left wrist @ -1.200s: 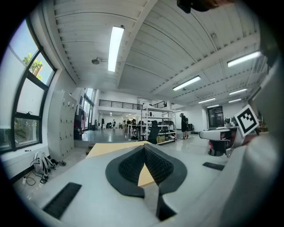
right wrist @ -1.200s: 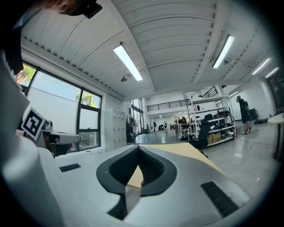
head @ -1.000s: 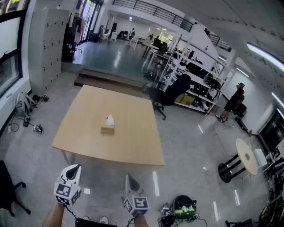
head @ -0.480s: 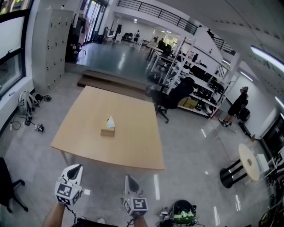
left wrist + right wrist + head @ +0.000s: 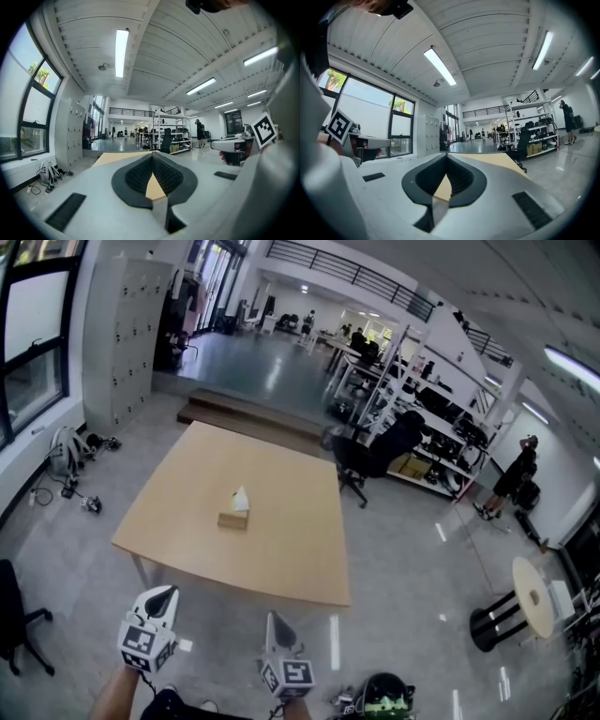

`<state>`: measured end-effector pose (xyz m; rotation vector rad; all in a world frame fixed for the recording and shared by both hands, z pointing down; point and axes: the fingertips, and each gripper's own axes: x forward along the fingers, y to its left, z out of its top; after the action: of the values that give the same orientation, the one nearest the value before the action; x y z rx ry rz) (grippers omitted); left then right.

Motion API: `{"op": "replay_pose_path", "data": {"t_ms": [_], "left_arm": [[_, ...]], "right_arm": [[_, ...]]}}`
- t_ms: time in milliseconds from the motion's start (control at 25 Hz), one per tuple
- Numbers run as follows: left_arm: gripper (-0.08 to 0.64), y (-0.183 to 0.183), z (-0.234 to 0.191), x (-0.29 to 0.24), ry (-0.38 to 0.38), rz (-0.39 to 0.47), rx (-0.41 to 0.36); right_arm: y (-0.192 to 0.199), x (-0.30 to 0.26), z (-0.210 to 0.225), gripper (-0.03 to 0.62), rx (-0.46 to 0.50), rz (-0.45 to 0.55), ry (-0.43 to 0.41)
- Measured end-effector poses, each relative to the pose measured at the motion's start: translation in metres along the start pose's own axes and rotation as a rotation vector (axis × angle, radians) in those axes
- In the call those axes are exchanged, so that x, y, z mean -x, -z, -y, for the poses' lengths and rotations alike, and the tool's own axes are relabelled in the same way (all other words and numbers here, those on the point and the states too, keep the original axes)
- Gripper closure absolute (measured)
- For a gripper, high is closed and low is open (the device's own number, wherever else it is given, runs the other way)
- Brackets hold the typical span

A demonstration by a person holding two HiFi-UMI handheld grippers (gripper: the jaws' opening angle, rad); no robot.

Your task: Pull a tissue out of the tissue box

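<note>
Facing a large tan tabletop (image 5: pixel 281 545) from its near edge, with grey polished floor (image 5: pixel 403 549) all round it.

Surroundings, placed from the tabletop:
- Beyond its far edge: a low dark step (image 5: pixel 246 418), with open hall behind.
- Off its far left corner: tall grey lockers (image 5: pixel 120 334).
- Off its far right corner: metal shelving (image 5: pixel 427 423) loaded with gear. A black office chair (image 5: pixel 375 442) sits between the shelving and the tabletop.
- Well to its right: a person (image 5: pixel 517 470) in dark clothes, standing.
- Right of its near corner: a small round side table (image 5: pixel 532 589).
- To its left, on the floor by the window wall: a backpack (image 5: pixel 64 451) and loose cables.

Grippers: the left gripper (image 5: pixel 165 594) and right gripper (image 5: pixel 273 620) are side by side and apart. Both are over the floor, short of the tabletop's near edge, and point toward it.
- Left fingers (image 5: pixel 136 176): tips pressed together, nothing held. A sliver of tabletop shows through the gap behind the tips.
- Right fingers (image 5: pixel 461 180): likewise closed tip to tip, nothing held.

Tissue box (image 5: pixel 232 519): tan, sitting alone near the middle of the tabletop, well apart from both grippers. A white tissue (image 5: pixel 241 498) stands up out of its top.
</note>
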<state>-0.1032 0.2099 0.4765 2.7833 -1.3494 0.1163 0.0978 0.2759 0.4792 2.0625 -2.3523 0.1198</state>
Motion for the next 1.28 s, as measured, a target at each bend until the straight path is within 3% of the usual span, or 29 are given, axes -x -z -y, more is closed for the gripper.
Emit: {"op": "replay_pose_path", "data": {"t_ms": [560,1280], "left_arm": [[0.552,-0.002,-0.008,-0.031,0.007,0.001,-0.004],[0.552,-0.010,-0.095,-0.147,0.027,-0.026,0.005]], "right_arm": [[0.004,-0.030,0.015,0.581,0.001,0.021,-0.014],[-0.006,-0.167,0.026,0.581,-0.021,-0.019,-0.006]]}}
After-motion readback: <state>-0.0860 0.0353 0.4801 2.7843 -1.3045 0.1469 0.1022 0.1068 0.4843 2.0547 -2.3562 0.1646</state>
